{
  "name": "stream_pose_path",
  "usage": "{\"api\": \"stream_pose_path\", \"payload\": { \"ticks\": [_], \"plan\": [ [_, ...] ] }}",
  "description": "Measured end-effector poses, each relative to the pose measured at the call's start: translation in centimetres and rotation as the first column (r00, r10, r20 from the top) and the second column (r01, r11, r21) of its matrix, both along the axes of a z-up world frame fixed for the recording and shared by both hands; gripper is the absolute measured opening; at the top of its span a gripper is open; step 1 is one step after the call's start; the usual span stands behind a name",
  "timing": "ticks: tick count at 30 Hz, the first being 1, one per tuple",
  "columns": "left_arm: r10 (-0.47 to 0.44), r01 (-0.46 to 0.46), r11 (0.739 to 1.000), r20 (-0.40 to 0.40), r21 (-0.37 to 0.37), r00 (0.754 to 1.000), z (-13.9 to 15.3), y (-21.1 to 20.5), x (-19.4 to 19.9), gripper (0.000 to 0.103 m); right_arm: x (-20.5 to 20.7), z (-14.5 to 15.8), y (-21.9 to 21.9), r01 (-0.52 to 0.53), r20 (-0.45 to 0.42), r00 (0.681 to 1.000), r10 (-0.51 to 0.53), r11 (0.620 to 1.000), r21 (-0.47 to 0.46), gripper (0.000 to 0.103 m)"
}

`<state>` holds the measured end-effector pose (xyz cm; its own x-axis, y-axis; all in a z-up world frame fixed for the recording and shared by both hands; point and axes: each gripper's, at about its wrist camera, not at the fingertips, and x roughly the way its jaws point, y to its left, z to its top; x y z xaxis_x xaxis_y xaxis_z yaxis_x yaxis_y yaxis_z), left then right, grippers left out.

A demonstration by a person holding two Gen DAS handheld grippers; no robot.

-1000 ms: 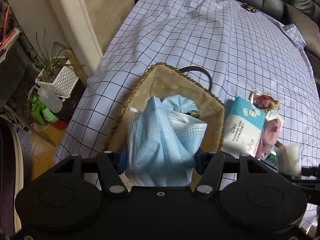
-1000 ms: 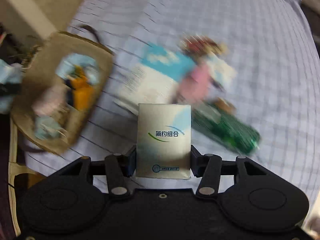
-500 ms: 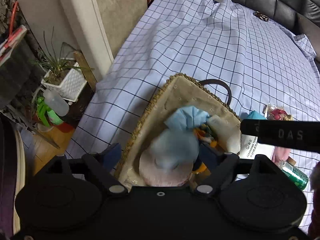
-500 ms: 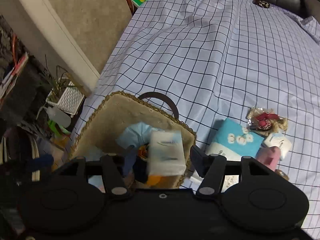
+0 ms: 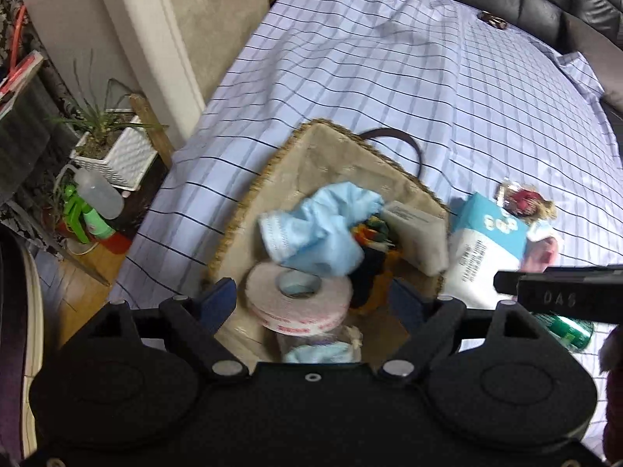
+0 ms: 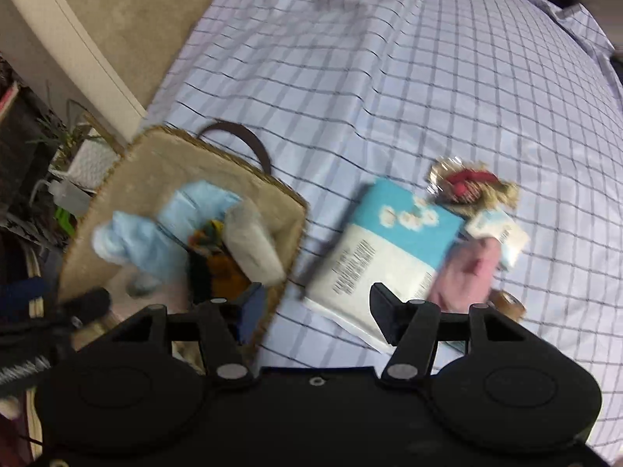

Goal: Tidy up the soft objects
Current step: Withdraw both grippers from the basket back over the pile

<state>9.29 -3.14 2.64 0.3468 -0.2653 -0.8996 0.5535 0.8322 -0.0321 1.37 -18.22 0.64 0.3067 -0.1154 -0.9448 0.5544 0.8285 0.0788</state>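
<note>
Masks [image 5: 323, 229] & tissue pack [image 5: 418, 239] dropped in basket [image 5: 311, 144]; both grippers spread, empty; "DAS" legible.

"DAS" on right hand-held gripper [image 5: 560, 299]

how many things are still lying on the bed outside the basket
5 visible: the blue-and-white wipes pack beside the basket, a red-and-tan trinket behind it, a pink item, a small white packet, and a green can. Others may be hidden.
</note>
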Motion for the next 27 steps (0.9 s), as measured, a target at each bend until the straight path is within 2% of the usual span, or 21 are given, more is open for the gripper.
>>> {"api": "stream_pose_path", "payload": {
  "ticks": [7, 18, 24, 27],
  "plan": [
    [-0.059, 0.059, 0.998, -0.015, -0.004, 0.998, -0.5, -3.0, -3.2, 0.081, -5.9, -2.0, -1.6, 0.023, -0.038, 0.999, -0.022, 0.999, 0.026, 0.059],
    [-0.13, 0.129, 0.992, -0.039, -0.017, 0.991, -2.3, -9.1, -8.0, 0.081, -17.0, -6.0, -6.1, 0.151, -0.103, 0.984, -0.147, 0.988, 0.033, 0.06],
    [-0.131, 0.13, 0.991, -0.057, -0.013, 0.99, -3.7, -12.3, -9.4, 0.081, -20.3, -8.0, -8.8, 0.236, -0.15, 0.962, -0.226, 0.97, 0.055, 0.06],
    [-0.122, 0.122, 0.992, -0.06, -0.011, 0.991, -4.2, -13.9, -9.8, 0.081, -20.9, -8.3, -9.7, 0.245, -0.163, 0.957, -0.242, 0.97, -0.001, 0.06]
  ]
}}
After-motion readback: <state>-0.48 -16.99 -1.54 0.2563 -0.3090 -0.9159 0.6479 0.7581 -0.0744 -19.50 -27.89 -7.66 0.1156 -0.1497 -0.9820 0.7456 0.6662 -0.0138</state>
